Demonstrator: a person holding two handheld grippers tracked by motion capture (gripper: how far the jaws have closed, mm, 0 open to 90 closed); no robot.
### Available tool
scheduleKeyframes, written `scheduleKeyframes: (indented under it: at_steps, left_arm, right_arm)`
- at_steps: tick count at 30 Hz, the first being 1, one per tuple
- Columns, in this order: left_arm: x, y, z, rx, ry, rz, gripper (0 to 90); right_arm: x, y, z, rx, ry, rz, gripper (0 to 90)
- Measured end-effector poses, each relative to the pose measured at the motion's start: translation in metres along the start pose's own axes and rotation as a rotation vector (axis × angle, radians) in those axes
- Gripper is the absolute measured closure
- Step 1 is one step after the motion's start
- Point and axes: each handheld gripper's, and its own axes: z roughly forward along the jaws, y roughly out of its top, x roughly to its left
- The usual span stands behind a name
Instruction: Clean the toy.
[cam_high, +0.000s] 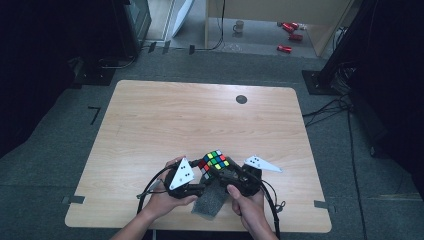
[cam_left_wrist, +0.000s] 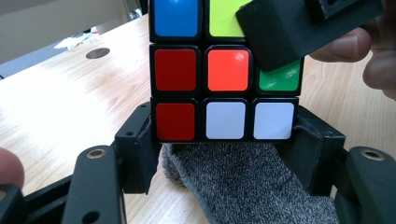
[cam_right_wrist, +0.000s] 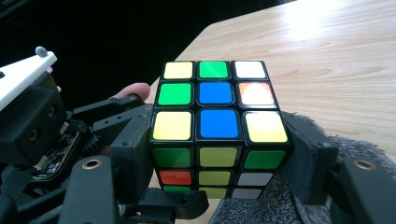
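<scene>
A scrambled Rubik's cube (cam_high: 215, 161) is held just above a grey cloth (cam_high: 207, 202) near the table's front edge. My left gripper (cam_high: 204, 177) comes in from the left. In the left gripper view its pads press the cube's bottom row (cam_left_wrist: 224, 120) from both sides, with the cloth (cam_left_wrist: 252, 186) underneath. My right gripper (cam_high: 226, 174) comes in from the right. In the right gripper view its pads clamp the cube's top layer (cam_right_wrist: 218, 123) on both sides. One finger (cam_left_wrist: 280, 32) of the right gripper lies across the cube's upper right corner in the left gripper view.
The wooden table (cam_high: 200, 115) has a small dark disc (cam_high: 241, 99) set in it near the far edge. On the floor beyond are a mug (cam_high: 238, 26) and red items (cam_high: 290, 30). Cables (cam_high: 330, 107) run along the floor at the right.
</scene>
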Motion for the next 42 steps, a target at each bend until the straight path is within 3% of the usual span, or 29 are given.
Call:
scheduleKeyframes:
  at_steps: [8, 11, 18, 19, 20, 21, 22, 23, 27, 33, 34, 36, 42]
  left_arm:
    - [0.002, -0.001, -0.001, -0.002, -0.007, 0.006, 35.5]
    - [0.006, -0.002, -0.004, -0.004, -0.025, 0.001, 35.6]
    - [0.014, -0.004, -0.009, -0.002, -0.070, 0.019, 35.5]
    - [0.018, -0.005, -0.011, -0.004, -0.093, 0.019, 35.5]
    - [0.018, -0.005, -0.011, -0.004, -0.093, 0.019, 35.5]
    - [0.023, -0.006, -0.014, -0.010, -0.122, 0.008, 35.5]
    - [0.023, -0.006, -0.014, -0.010, -0.122, 0.008, 35.5]
    - [0.026, -0.007, -0.015, -0.010, -0.146, 0.002, 35.5]
    - [0.035, -0.008, -0.020, -0.009, -0.214, 0.000, 35.5]
    - [0.043, -0.011, -0.025, -0.011, -0.346, -0.001, 35.6]
    - [0.043, -0.011, -0.025, -0.011, -0.346, -0.001, 35.6]
    - [0.044, -0.012, -0.026, -0.006, -0.378, -0.001, 35.6]
    - [0.046, -0.014, -0.026, 0.009, -0.440, 0.007, 35.6]
  right_arm:
    - [0.000, 0.002, 0.001, 0.028, 0.008, -0.014, 33.7]
    - [-0.003, 0.003, 0.002, 0.054, 0.035, -0.054, 28.8]
    - [-0.007, 0.007, -0.005, 0.044, 0.086, -0.127, 27.5]
    - [-0.009, 0.009, -0.009, 0.036, 0.102, -0.167, 27.5]
    - [-0.009, 0.009, -0.009, 0.036, 0.102, -0.167, 27.5]
    - [-0.010, 0.010, -0.012, 0.037, 0.121, -0.232, 27.3]
    - [-0.010, 0.010, -0.012, 0.037, 0.121, -0.232, 27.3]
    - [-0.014, 0.010, -0.015, 0.043, 0.129, -0.291, 26.9]
    - [-0.020, 0.009, -0.018, 0.041, 0.146, -0.335, 26.4]
    - [-0.032, 0.004, -0.018, 0.060, 0.220, -0.419, 28.6]
    - [-0.032, 0.004, -0.018, 0.060, 0.220, -0.419, 28.6]
    - [-0.033, 0.001, -0.017, 0.049, 0.247, -0.468, 28.5]
    - [-0.032, -0.004, -0.013, 0.056, 0.300, -0.523, 27.5]
